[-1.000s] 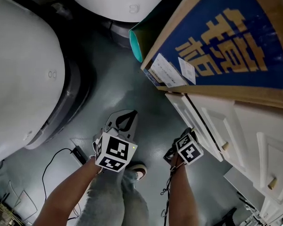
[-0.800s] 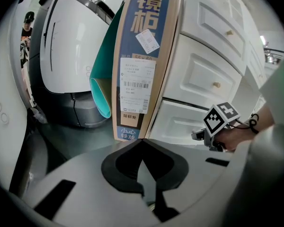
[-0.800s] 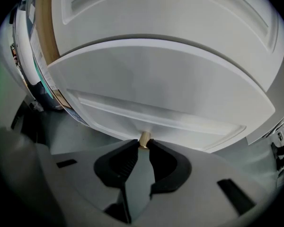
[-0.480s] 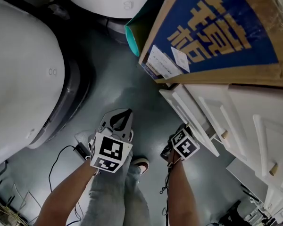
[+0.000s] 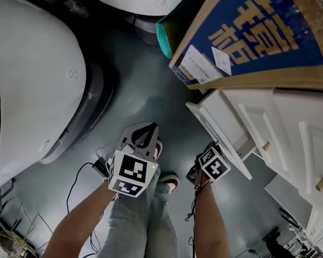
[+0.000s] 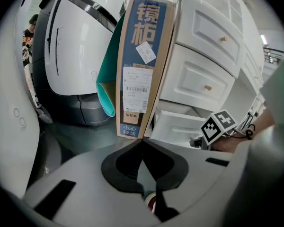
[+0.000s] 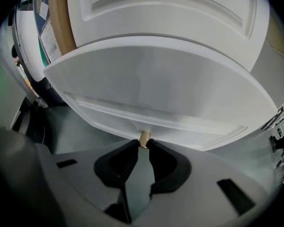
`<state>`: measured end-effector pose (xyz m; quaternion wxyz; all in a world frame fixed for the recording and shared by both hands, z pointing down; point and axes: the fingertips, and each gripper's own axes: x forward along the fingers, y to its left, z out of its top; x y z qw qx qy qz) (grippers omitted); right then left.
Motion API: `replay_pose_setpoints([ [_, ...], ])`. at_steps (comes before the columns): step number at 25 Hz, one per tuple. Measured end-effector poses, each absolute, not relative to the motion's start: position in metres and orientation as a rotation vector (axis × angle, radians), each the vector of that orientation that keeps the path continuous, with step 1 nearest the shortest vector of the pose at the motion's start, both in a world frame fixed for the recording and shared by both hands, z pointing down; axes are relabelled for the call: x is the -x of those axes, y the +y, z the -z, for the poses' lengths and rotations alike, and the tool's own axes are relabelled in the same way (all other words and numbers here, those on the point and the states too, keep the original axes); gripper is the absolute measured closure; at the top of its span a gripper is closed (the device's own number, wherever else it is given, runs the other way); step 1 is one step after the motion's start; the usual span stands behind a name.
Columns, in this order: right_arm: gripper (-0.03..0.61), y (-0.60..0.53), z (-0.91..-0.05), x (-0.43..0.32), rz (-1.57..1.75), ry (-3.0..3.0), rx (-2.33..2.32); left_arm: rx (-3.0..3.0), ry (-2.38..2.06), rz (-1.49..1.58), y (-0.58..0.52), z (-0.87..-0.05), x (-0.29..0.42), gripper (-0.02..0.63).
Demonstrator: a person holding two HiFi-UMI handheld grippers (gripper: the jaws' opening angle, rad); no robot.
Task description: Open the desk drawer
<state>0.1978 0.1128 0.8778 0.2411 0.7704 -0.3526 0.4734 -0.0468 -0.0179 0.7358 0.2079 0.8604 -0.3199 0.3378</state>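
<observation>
The white desk's lowest drawer (image 5: 219, 127) stands pulled partway out of the cabinet, its front panel (image 7: 156, 89) filling the right gripper view. My right gripper (image 7: 143, 145) is shut on the drawer's small brass knob (image 7: 144, 139), pads pinching it from both sides. In the head view its marker cube (image 5: 214, 165) sits just below the drawer front and hides the jaws. My left gripper (image 5: 145, 130) hangs over the grey floor, left of the drawer, shut with nothing in it; its tips (image 6: 142, 143) meet. The left gripper view shows the open drawer (image 6: 180, 126).
A tall cardboard box with a blue printed face (image 5: 253, 31) leans on the cabinet above the drawer, a teal roll (image 5: 162, 36) behind it. Large white rounded machines (image 5: 32, 79) stand at left. Black cables (image 5: 81, 171) lie on the floor. Upper drawers carry knobs (image 5: 266, 145).
The drawer has slid further out of the cabinet with my right gripper on its knob. My left gripper has drifted slightly and stays shut.
</observation>
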Motion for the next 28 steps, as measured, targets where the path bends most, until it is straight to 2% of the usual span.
replay_pose_setpoints([
  [28,0.497,0.170,-0.879,-0.125,-1.432,-0.965,-2.067,-2.333,-0.874,-0.965,-0.001,-0.722,0.071,0.597],
])
